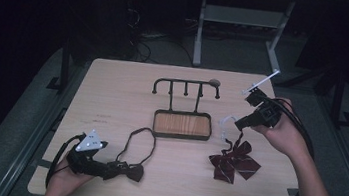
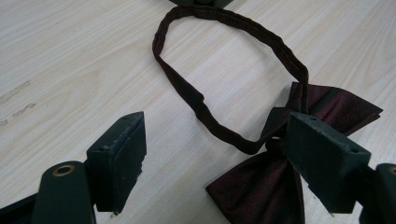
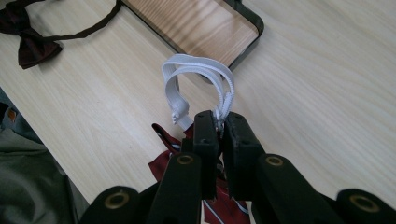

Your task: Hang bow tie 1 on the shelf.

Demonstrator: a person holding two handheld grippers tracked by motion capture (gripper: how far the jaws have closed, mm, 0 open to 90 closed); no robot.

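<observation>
The right gripper (image 3: 219, 122) pinches the white strap (image 3: 198, 65), its striped bow tie (image 1: 234, 162) hanging below the fingertips, rack (image 1: 187, 85) beyond.

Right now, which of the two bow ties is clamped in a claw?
The striped dark-red bow tie with the white elastic strap: the right claw pinches that strap. The plain maroon bow tie lies between the open left claw.

Left bow tie (image 1: 129, 171): your plain dark maroon.
Right bow tie (image 1: 234, 162): your maroon, pale stripes.
Strap (image 3: 201, 77): white.
Tray (image 1: 182, 124): wood-grain, dark rim.
</observation>
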